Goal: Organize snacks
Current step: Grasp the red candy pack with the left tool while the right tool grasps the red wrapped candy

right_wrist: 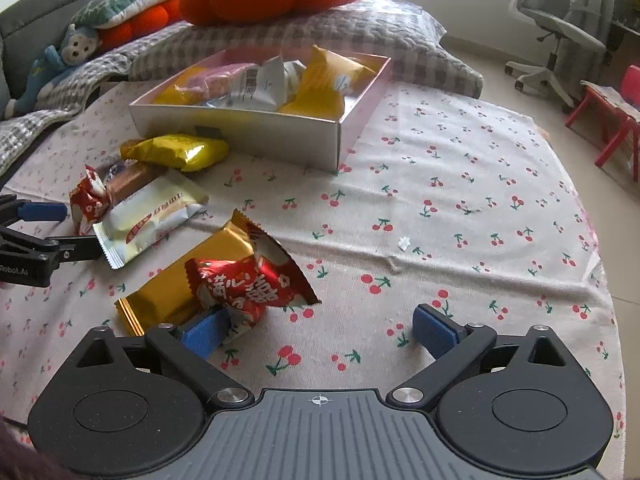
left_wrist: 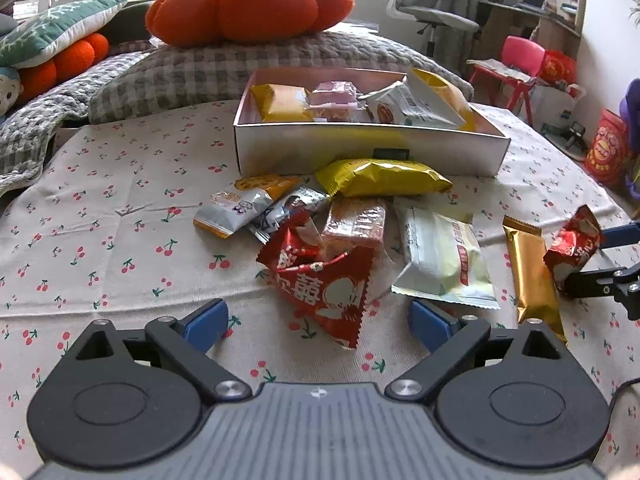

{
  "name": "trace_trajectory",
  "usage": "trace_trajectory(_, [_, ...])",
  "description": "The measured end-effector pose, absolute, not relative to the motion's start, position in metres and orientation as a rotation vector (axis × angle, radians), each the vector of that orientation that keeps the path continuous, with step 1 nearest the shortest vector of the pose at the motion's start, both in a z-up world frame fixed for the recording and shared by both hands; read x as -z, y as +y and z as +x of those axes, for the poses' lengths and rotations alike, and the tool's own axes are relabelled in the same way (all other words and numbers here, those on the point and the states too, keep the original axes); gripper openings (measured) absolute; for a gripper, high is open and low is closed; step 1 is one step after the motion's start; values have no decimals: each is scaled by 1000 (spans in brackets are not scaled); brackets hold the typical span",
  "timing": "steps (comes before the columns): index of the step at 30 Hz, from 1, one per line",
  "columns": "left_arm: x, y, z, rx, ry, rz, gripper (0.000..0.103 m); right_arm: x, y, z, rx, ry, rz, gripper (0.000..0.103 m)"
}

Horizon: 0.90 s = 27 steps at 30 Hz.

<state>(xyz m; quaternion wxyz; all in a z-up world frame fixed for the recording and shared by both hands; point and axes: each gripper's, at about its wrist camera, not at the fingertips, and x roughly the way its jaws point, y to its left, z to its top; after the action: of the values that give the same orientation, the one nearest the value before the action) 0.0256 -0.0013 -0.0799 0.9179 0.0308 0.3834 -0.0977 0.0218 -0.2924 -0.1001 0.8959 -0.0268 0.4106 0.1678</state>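
At the bottom of the left wrist view the left claw [left_wrist: 318,324] stands with its blue pads wide apart and nothing pressed between them; a red triangular packet [left_wrist: 326,284] lies on the cherry-print tablecloth [left_wrist: 120,240] just ahead, its lower tip reaching between the pads.

In the right wrist view the right claw [right_wrist: 318,330] is likewise spread wide. A crumpled red packet [right_wrist: 248,284] at lower centre touches the left-hand pad, while the other pad is well apart from it, so nothing is clamped. This packet lies partly on a gold bar wrapper [right_wrist: 180,280].

Further in, near the centre of the left view, loose snacks are scattered: a pale green-white packet [left_wrist: 444,260], an orange-pink wafer pack [left_wrist: 354,222], a silver and orange packet [left_wrist: 240,204] and a yellow foil packet [left_wrist: 384,178] just in front of the box.

Beyond them, above centre, the open white box [left_wrist: 368,148] holds several packets. Behind it, at the top, a checked cushion [left_wrist: 224,68] carries an orange pumpkin plush [left_wrist: 248,4].
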Motion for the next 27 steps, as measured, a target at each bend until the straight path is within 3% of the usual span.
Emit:
trace_trajectory(9, [78,-1,31,189,770,47,74,99,-289,27,-395,835,-21,100])
trace_trajectory(16, [74,2,35,202,774,18,52,95,-282,26,-446,852,-9,100])
trace_trajectory(24, [70,5,38,215,795,-8,40,91,-277,22,-481,851,-5,98])
trace_trajectory(27, [69,7,39,212,810,-21,39,91,-276,21,-487,853,-11,90])
